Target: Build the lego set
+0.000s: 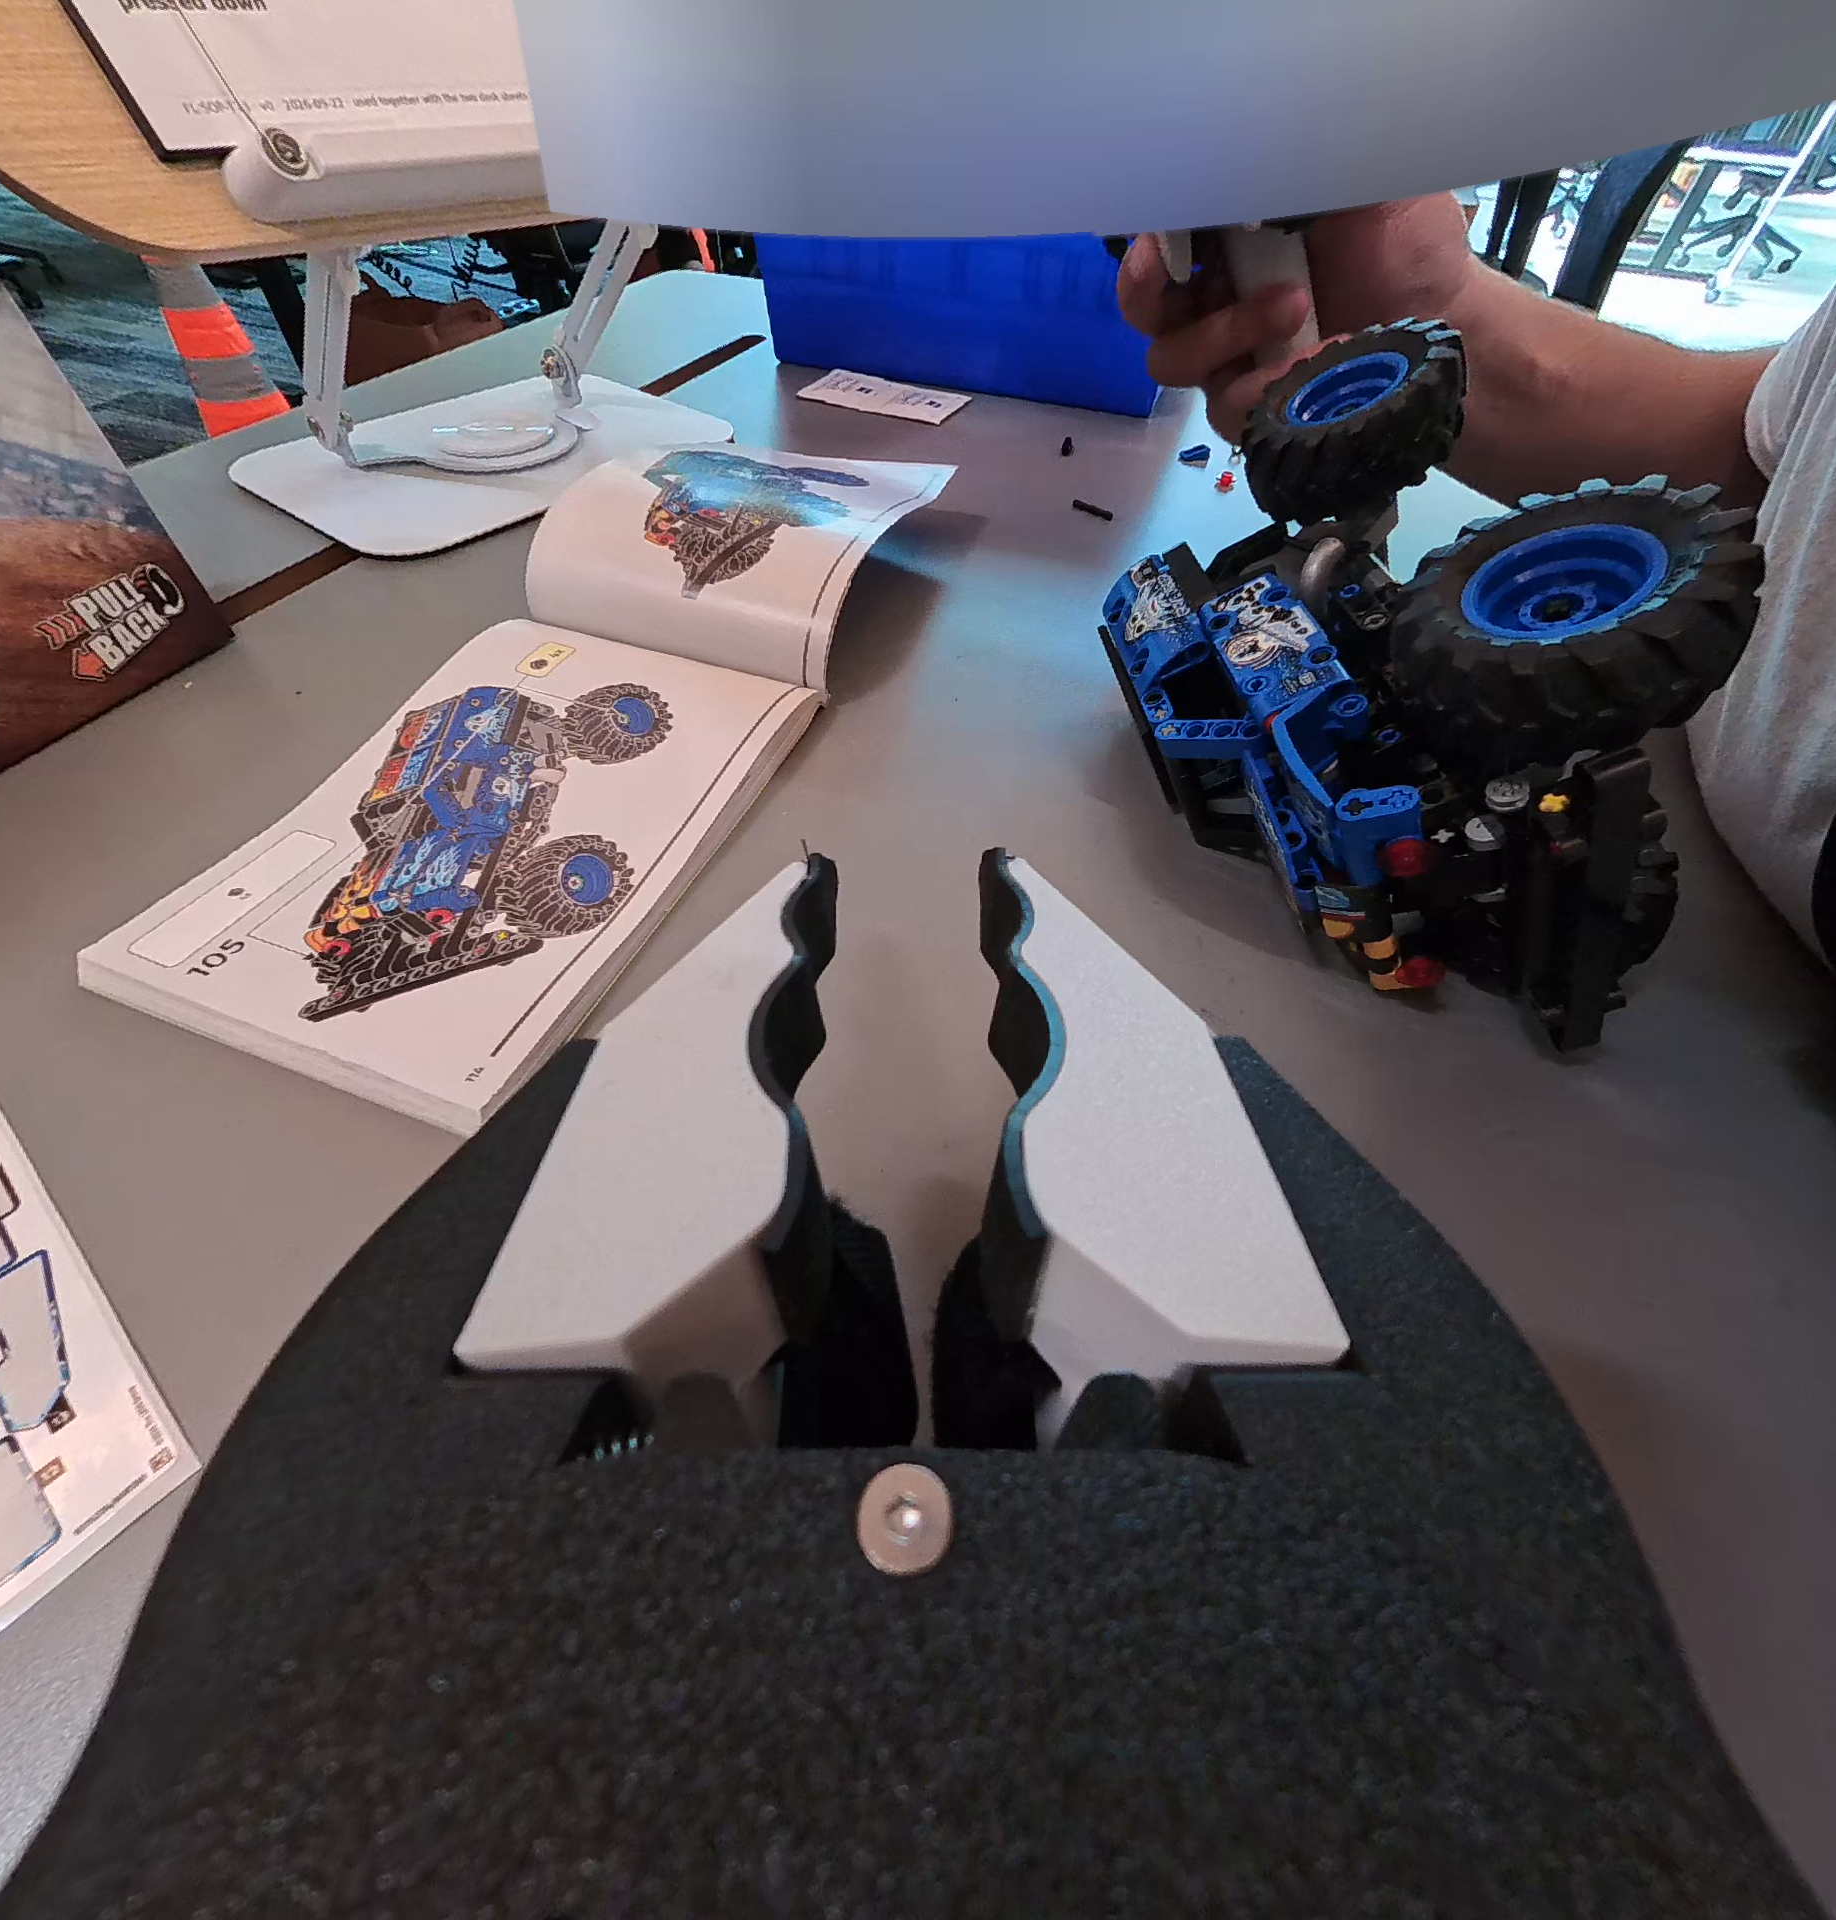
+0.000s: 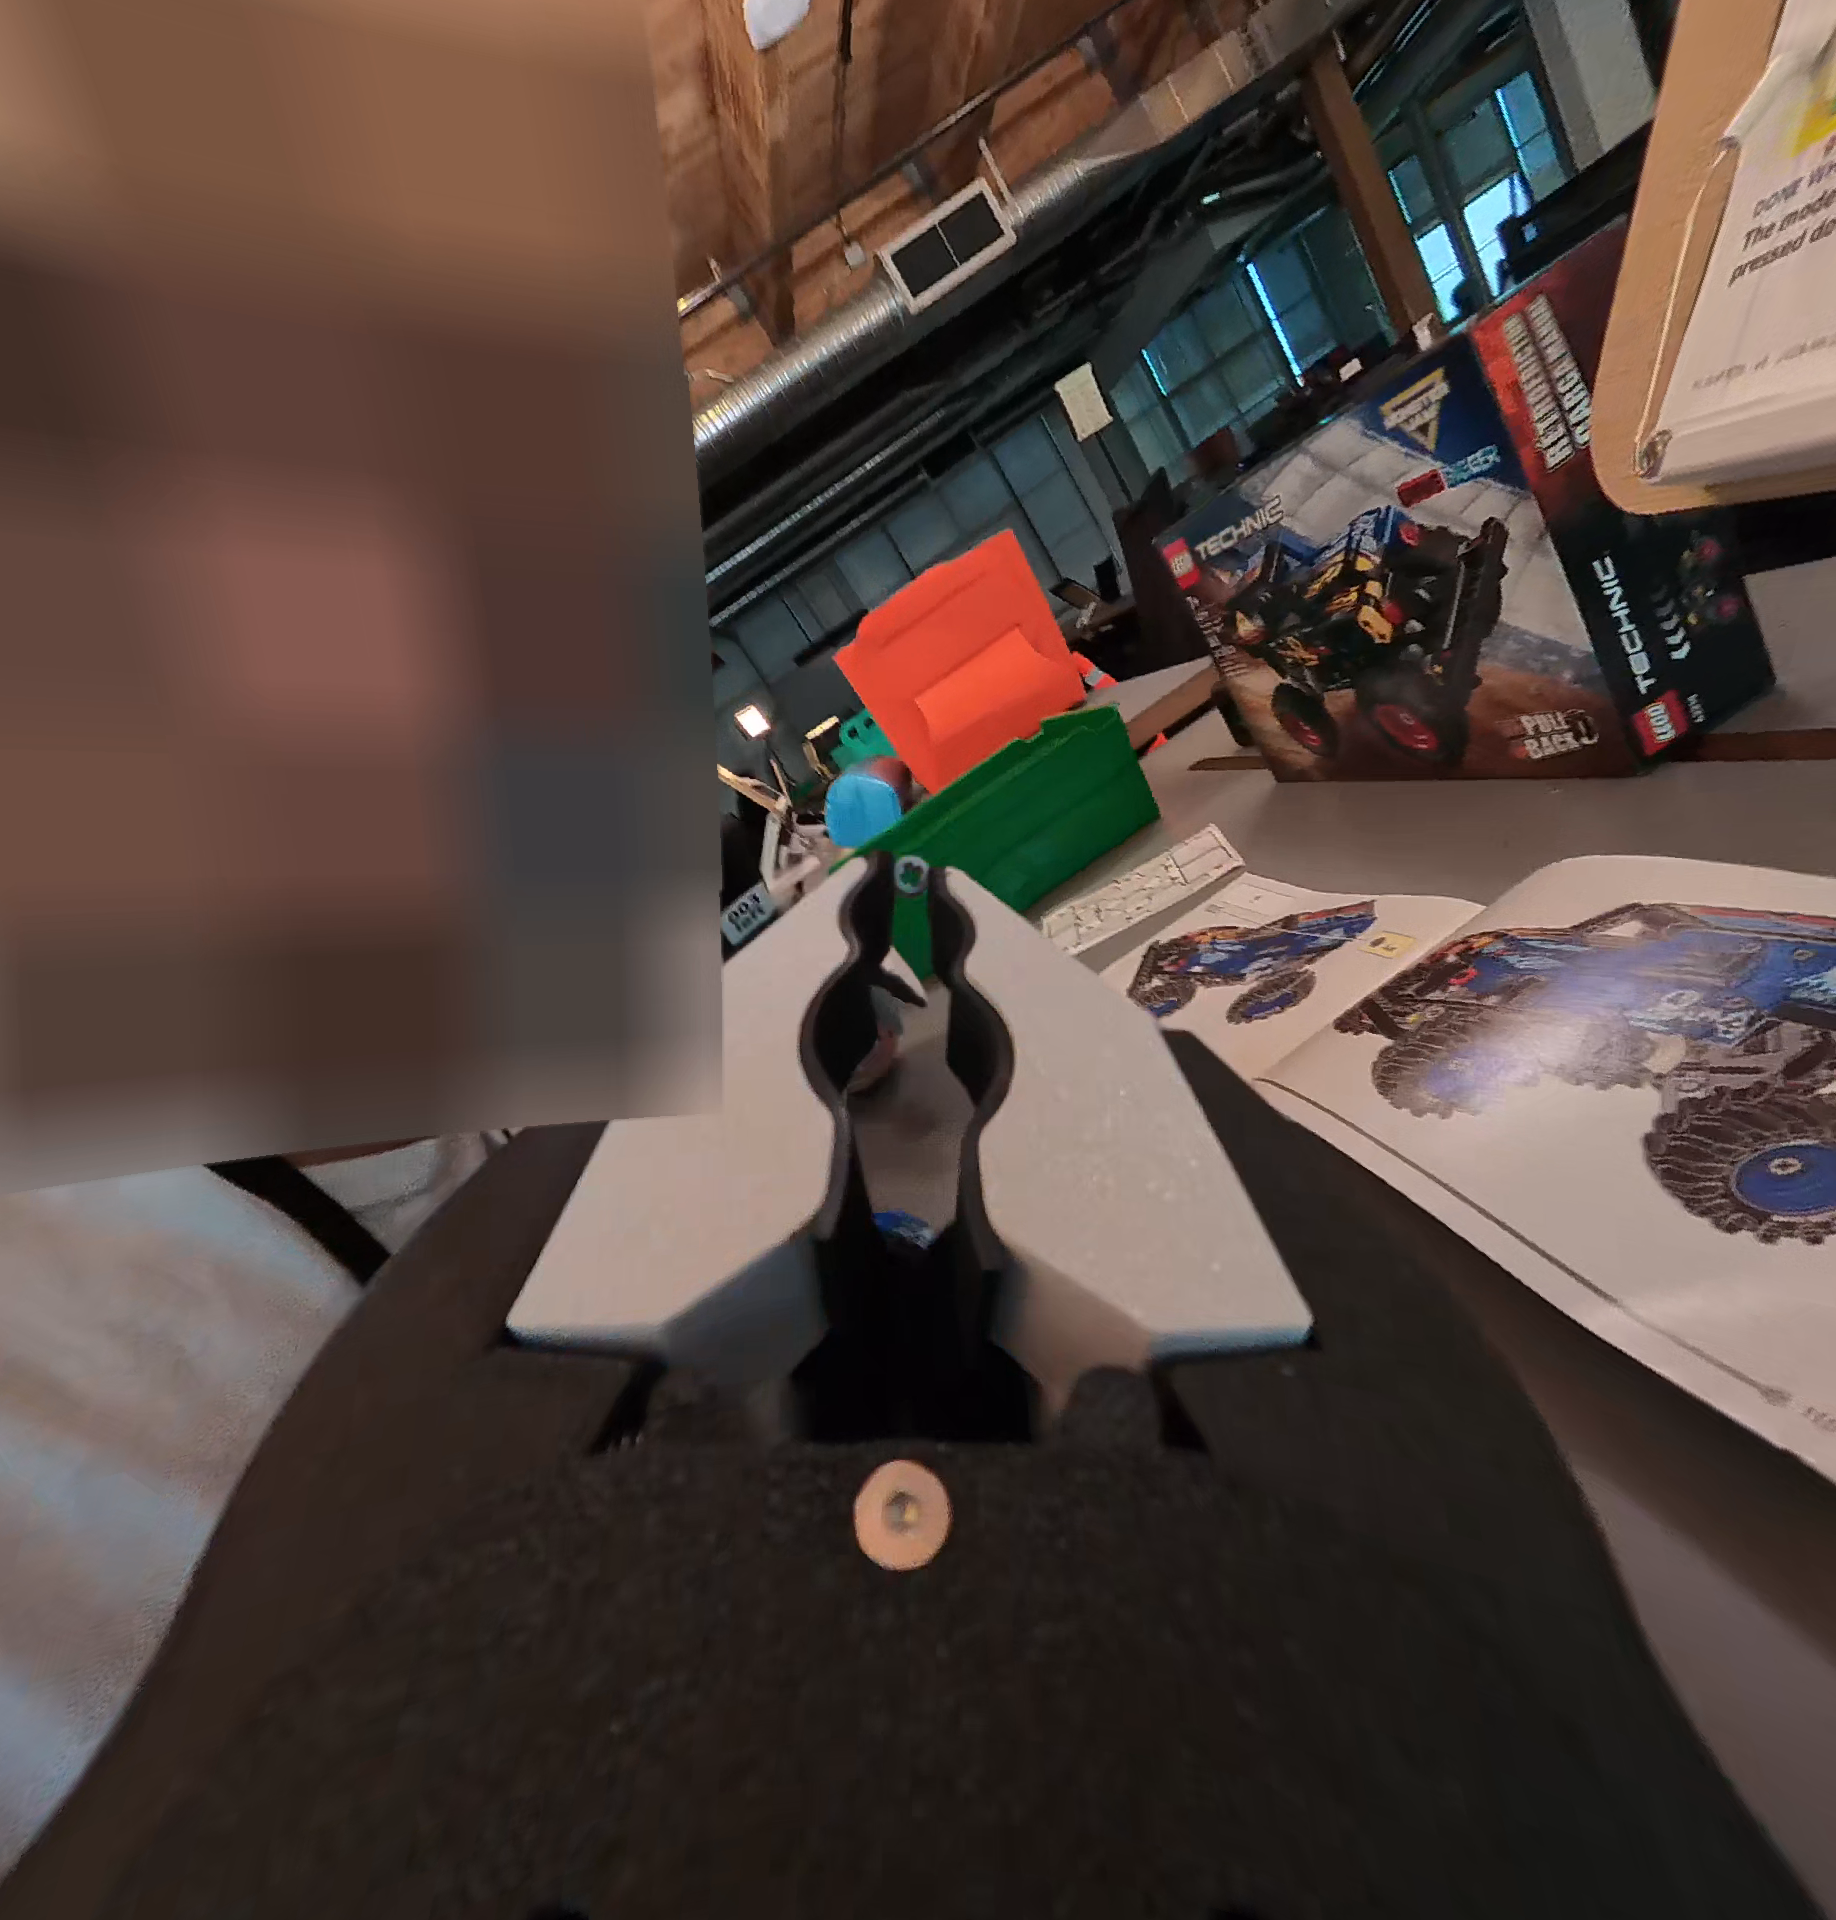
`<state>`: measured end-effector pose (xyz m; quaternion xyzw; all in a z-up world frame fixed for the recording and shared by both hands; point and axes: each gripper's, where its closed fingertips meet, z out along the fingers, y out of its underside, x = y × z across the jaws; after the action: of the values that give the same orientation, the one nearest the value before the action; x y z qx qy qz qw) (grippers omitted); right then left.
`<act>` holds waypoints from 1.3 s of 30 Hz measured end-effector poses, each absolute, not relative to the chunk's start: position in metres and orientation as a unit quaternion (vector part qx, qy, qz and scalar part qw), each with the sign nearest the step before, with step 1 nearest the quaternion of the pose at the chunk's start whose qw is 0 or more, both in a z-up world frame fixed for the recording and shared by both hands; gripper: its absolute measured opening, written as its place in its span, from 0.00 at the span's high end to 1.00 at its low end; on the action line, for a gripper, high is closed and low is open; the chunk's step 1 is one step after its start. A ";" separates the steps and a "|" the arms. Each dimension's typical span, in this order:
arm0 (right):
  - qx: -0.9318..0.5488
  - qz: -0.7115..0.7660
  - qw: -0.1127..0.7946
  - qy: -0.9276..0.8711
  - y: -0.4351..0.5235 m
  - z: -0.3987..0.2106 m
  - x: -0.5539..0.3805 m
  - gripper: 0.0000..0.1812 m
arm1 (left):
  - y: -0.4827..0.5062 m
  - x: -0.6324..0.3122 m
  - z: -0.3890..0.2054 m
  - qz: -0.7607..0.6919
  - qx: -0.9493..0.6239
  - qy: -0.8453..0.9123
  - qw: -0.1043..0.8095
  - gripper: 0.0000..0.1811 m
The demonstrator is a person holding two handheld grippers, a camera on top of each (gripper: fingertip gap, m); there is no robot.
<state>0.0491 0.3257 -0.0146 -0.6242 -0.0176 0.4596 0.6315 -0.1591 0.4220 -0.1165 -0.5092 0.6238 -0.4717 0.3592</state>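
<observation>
Blue truck model (image 1: 1413,727) on side, black tyres, blue hubs.

orange cone (image 1: 218,358), blue bin (image 1: 955,312), green bin (image 2: 1028,821)

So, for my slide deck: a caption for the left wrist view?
Open left gripper hovers beside the open instruction booklet; blue monster truck lies tipped.
</observation>
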 end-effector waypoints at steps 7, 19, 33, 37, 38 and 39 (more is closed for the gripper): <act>-0.737 0.219 0.622 -0.149 0.334 -0.049 0.028 0.97 | 0.422 -0.159 -0.116 -0.471 -0.508 0.625 0.360 0.85; -0.805 -0.110 0.518 -0.267 0.341 -0.101 0.052 0.97 | 0.421 -0.159 -0.117 -0.471 -0.508 0.626 0.357 0.85; -0.812 0.160 0.480 -0.290 0.327 -0.039 -0.037 0.97 | 0.352 -0.172 -0.073 -0.627 -0.455 0.579 0.254 0.78; -0.824 0.228 0.381 -0.353 0.313 -0.040 -0.102 0.97 | 0.311 -0.168 -0.079 -0.618 -0.450 0.607 0.219 0.68; -0.821 0.247 0.354 -0.374 0.308 -0.041 -0.116 0.97 | 0.305 -0.168 -0.079 -0.614 -0.447 0.612 0.220 0.68; -0.817 0.270 0.324 -0.394 0.303 -0.043 -0.128 0.97 | 0.301 -0.166 -0.078 -0.612 -0.445 0.613 0.226 0.68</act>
<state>-0.1284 0.3030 -0.0426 -0.8169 -0.3937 0.2695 0.3240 -0.1655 0.3007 -0.0785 -0.4453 0.6133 -0.6118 0.2263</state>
